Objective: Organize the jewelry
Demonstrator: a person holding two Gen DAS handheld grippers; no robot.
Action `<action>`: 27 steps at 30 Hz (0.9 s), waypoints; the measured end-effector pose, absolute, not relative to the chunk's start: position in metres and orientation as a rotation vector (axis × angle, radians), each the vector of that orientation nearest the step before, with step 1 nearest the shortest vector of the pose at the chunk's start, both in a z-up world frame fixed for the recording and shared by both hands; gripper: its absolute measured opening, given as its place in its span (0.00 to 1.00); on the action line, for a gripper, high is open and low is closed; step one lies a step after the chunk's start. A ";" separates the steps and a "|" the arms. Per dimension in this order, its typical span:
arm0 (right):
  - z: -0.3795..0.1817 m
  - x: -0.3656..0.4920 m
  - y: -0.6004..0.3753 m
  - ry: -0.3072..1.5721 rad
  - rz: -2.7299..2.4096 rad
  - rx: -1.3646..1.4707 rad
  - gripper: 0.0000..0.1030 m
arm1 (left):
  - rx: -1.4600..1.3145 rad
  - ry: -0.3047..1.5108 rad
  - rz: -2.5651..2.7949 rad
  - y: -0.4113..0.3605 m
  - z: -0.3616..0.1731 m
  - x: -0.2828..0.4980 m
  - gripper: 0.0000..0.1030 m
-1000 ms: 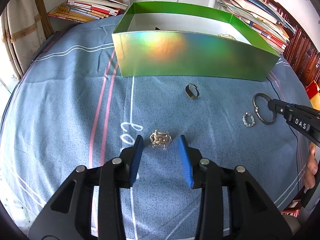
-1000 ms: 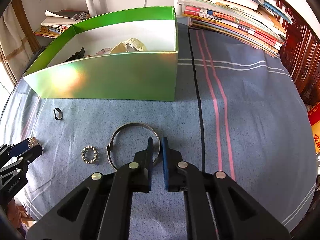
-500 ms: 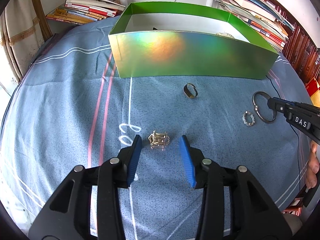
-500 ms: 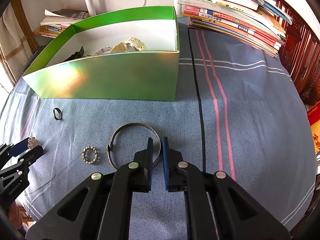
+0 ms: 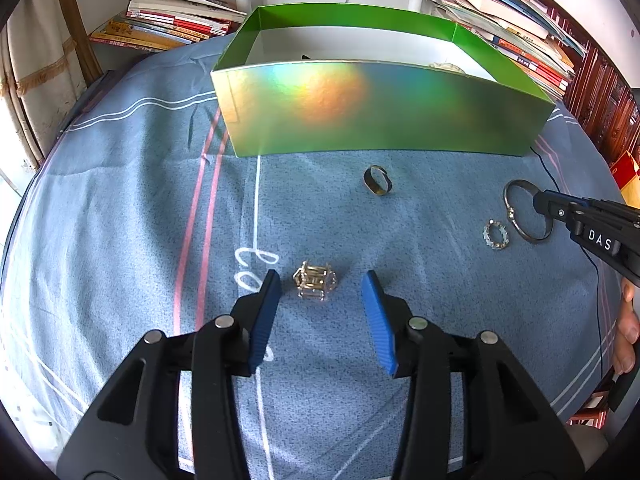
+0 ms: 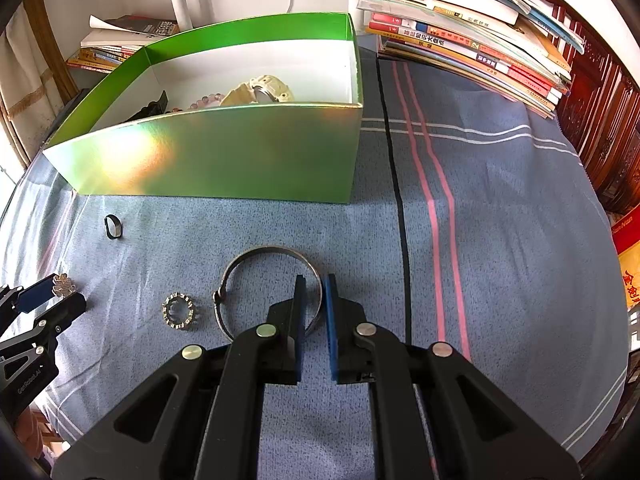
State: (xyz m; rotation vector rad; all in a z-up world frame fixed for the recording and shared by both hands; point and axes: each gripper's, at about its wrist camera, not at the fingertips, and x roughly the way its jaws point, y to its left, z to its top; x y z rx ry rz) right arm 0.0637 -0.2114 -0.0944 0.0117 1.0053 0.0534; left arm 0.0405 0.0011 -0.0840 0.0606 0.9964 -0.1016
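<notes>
Left wrist view: the left gripper (image 5: 320,284) stands spread, its blue pads either side of the gem-set ring (image 5: 315,286), touching neither. Judged step: pickup; next it needs closing squarely, then a lift over the green box (image 5: 380,116) wall. The dark band ring (image 5: 378,180) lies between, on open cloth.

Right wrist view: the right gripper (image 6: 313,284) has its fingers narrowly parted astride the bangle (image 6: 272,290) rim; contact cannot be told. The studded ring (image 6: 179,310) lies just beside. The striped cloth (image 6: 500,240) rightward offers room.
</notes>
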 end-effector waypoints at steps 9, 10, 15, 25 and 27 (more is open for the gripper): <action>-0.095 0.063 -0.208 1.008 0.073 0.013 0.24 | 0.068 0.998 -0.109 -0.003 -0.085 0.040 0.47; -0.095 0.063 -0.207 1.007 0.071 0.008 0.24 | 0.068 1.000 -0.106 -0.003 -0.085 0.041 0.47; -0.095 0.063 -0.206 0.998 0.069 -0.002 0.24 | 0.076 1.000 -0.105 -0.004 -0.084 0.048 0.47; -0.096 0.060 -0.200 0.977 0.093 -0.021 0.05 | 0.089 0.985 -0.127 -0.008 -0.083 0.048 0.20; -0.095 0.060 -0.202 0.978 0.099 -0.014 0.05 | 0.087 0.986 -0.123 -0.008 -0.083 0.048 0.20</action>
